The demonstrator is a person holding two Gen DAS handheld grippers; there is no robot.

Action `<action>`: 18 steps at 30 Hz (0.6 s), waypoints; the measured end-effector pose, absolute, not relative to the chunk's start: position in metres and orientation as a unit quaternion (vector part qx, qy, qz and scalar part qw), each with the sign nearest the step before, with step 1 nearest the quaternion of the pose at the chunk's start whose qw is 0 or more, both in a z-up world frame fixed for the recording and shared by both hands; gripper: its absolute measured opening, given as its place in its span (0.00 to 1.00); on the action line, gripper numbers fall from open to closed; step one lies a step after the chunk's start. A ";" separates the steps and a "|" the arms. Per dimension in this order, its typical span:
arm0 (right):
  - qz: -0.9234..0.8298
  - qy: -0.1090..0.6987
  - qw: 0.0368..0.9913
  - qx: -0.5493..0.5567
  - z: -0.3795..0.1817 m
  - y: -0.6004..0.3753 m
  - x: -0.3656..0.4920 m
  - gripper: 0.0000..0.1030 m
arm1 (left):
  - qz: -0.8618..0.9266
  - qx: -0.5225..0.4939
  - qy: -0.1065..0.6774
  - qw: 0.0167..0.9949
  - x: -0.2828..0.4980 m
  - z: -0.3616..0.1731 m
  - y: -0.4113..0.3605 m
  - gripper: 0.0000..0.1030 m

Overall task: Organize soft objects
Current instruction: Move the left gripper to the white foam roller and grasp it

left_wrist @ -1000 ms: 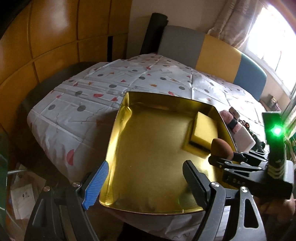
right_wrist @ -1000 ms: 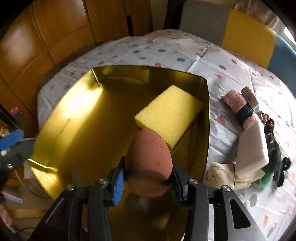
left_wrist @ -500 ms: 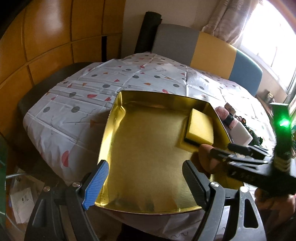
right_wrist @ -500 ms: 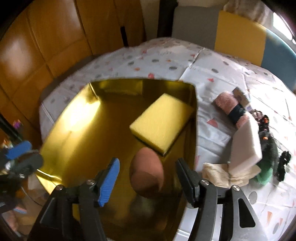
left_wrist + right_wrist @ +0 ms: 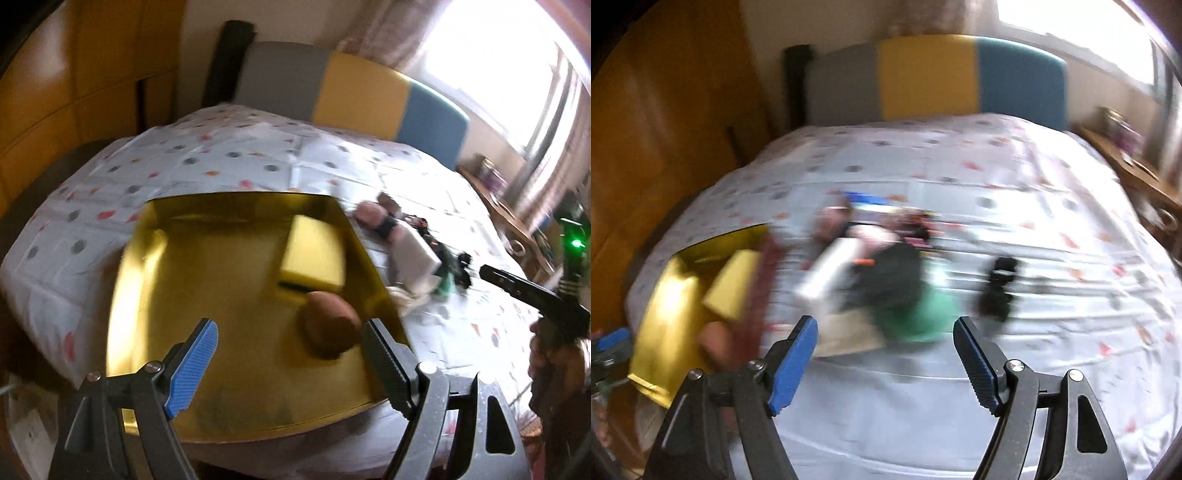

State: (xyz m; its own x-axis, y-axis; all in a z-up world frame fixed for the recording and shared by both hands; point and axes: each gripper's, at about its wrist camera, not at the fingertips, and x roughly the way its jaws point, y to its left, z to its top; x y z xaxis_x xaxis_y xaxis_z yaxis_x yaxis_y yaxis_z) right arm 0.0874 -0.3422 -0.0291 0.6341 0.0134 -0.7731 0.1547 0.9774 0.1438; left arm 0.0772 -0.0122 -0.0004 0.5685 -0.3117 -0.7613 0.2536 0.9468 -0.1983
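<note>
The right gripper (image 5: 884, 360) was seen empty, its jaws opening. Just beyond its fingertips lay the heap of soft objects (image 5: 886, 284), judged next for picking. Far left, the brown sponge (image 5: 714, 341) rested in the gold tray (image 5: 661, 321).

A grey, yellow and blue headboard (image 5: 354, 88) stands beyond the patterned bedsheet (image 5: 236, 147), beside seemingly wooden panelling (image 5: 85, 74).
</note>
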 end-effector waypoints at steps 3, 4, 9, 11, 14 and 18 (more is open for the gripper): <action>-0.087 0.433 0.890 0.112 -0.046 -0.383 0.084 0.75 | -0.189 -0.024 0.433 0.881 0.083 0.007 -0.036 0.79; -0.102 0.435 0.886 0.120 -0.053 -0.396 0.082 0.75 | -0.198 -0.022 0.436 0.877 0.087 0.009 -0.045 0.79; -0.143 0.452 0.865 0.167 -0.076 -0.431 0.075 0.74 | -0.218 -0.010 0.451 0.865 0.108 0.015 -0.087 0.75; -0.148 0.445 0.867 0.166 -0.074 -0.435 0.074 0.75 | -0.231 -0.016 0.467 0.853 0.120 0.012 -0.105 0.74; -0.144 0.448 0.864 0.177 -0.075 -0.437 0.074 0.75 | -0.253 -0.018 0.484 0.837 0.131 0.006 -0.128 0.68; -0.143 0.444 0.866 0.179 -0.072 -0.438 0.074 0.75 | -0.265 -0.015 0.504 0.822 0.149 -0.002 -0.160 0.68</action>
